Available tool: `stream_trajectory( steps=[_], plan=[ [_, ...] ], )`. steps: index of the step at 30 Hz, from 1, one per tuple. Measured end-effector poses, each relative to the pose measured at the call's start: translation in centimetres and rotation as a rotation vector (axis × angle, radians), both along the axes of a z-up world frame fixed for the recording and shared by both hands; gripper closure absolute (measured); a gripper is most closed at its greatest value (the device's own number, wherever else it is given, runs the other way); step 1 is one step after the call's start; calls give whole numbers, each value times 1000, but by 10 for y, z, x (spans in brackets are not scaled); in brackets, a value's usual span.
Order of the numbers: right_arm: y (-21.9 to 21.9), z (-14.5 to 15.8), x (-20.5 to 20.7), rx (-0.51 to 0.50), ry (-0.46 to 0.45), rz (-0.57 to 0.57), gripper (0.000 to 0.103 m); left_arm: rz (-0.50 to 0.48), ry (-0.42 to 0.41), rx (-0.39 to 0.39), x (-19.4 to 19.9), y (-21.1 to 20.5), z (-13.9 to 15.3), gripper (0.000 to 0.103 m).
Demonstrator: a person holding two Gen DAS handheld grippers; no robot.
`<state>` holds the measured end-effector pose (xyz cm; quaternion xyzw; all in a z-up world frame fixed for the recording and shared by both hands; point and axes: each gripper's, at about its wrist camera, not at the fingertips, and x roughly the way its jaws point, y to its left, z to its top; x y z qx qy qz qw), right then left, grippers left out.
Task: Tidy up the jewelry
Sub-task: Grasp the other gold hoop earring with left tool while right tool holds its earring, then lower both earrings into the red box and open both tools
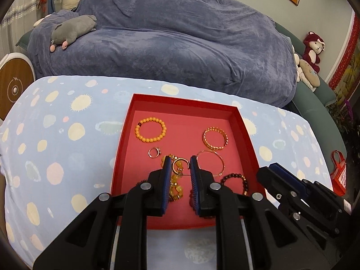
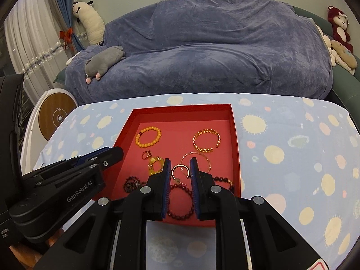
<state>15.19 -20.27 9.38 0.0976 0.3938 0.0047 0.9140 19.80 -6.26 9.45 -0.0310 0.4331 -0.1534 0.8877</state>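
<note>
A red tray (image 1: 126, 135) (image 2: 235, 135) on the spotted tablecloth holds jewelry: an orange bead bracelet (image 1: 150, 130) (image 2: 148, 136), a gold cuff (image 1: 215, 138) (image 2: 206, 140), a thin gold bangle (image 1: 210, 162) (image 2: 196, 157), a small ring (image 1: 154, 152) (image 2: 146, 155), a yellow amber chain (image 1: 176, 186) (image 2: 155, 165), a hoop earring (image 1: 180, 165) (image 2: 180, 171) and dark red bead bracelets (image 1: 235, 181) (image 2: 180, 202). My left gripper (image 1: 179, 164) is open over the amber chain and hoop. My right gripper (image 2: 180, 165) is open over the hoop, empty.
A sofa under a blue cover (image 1: 168, 33) stands behind the table, with a grey plush toy (image 1: 72, 30). More plush toys (image 1: 311, 51) sit at the right. A round wooden-faced device (image 1: 13, 87) is at the table's left. A red bag (image 1: 338, 173) sits right.
</note>
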Motion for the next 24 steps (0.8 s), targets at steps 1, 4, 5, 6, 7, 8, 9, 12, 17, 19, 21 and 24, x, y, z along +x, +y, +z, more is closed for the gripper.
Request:
stream_trajectory(
  steps=[1, 4, 5, 6, 7, 8, 9, 12, 17, 19, 21, 24],
  plan=[
    [-2, -2, 5, 0, 2, -2, 87, 0, 1, 3, 5, -2, -2, 86],
    [-5, -10, 21, -7, 13, -4, 87, -2, 7, 10, 20, -6, -9, 86],
    [-5, -12, 26, -9, 17, -4, 87, -4, 9, 13, 24, -8, -11, 86],
    [-5, -15, 31, -11, 22, -3, 87, -6, 11, 18, 29, -10, -14, 86],
    [-6, -18, 35, -13, 25, -3, 87, -6, 14, 21, 32, -12, -17, 87],
    [-6, -20, 39, -17, 27, -2, 87, -7, 17, 26, 36, -14, -19, 87],
    [-6, -22, 43, -18, 30, -2, 87, -8, 20, 29, 40, -16, -22, 87],
    [-7, -29, 54, -21, 41, 1, 87, -12, 27, 40, 49, -20, -29, 87],
    [-8, -40, 67, -21, 61, -2, 87, -7, 49, 49, 60, -22, -41, 86],
    [-9, -45, 70, -13, 74, -1, 86, -6, 64, 50, 64, -23, -46, 86],
    [-9, -48, 72, -9, 90, 1, 86, -6, 76, 53, 65, -22, -51, 86],
    [-8, -50, 70, -22, 97, -1, 82, -6, 81, 69, 65, -22, -54, 86]
  ],
)
